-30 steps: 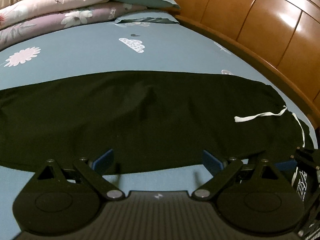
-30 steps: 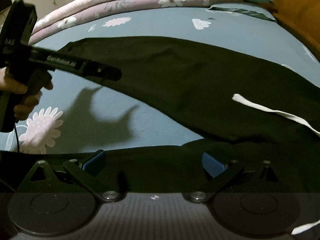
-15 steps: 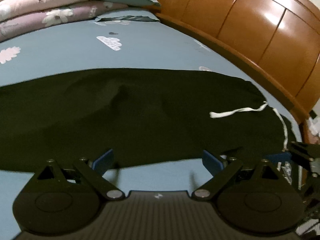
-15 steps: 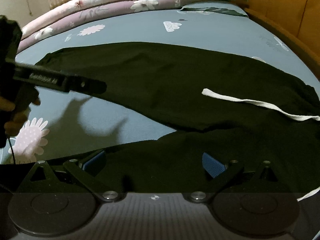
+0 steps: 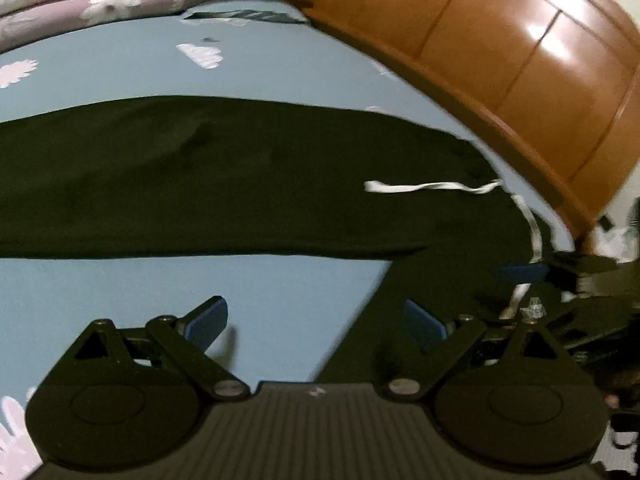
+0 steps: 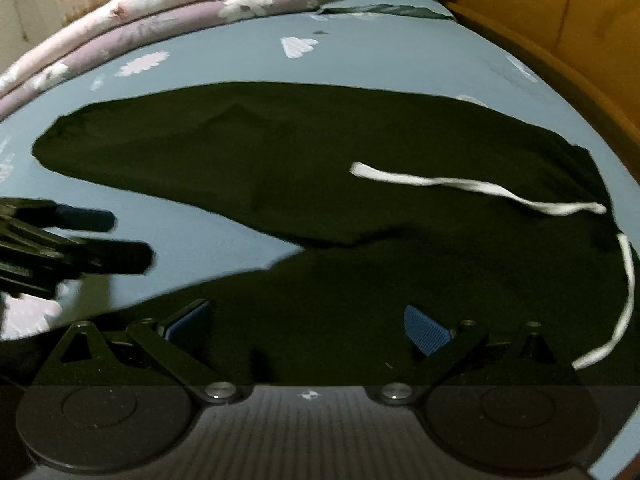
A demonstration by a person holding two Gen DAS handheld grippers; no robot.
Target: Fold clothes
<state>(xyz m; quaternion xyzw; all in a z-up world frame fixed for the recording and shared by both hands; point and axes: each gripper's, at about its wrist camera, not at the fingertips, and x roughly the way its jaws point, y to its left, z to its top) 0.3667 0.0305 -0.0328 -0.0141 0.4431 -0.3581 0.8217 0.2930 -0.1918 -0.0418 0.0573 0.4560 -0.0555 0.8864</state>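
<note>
1. Along the bottom of both frames, the left gripper (image 5: 316,320) and right gripper (image 6: 308,322) hang with fingers spread wide, clasping nothing.
2. Mid-frame, the black drawstring trousers (image 6: 320,184) lie on the blue patterned bedsheet (image 6: 400,56), legs splayed apart, unfolded; every fold remains.

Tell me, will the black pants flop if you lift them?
Probably floppy: the black pants lie flat and rumpled on the bed sheet, following its shape. They likely sag from one pinch. The white drawstring lies loose, so it would probably dangle.
</note>
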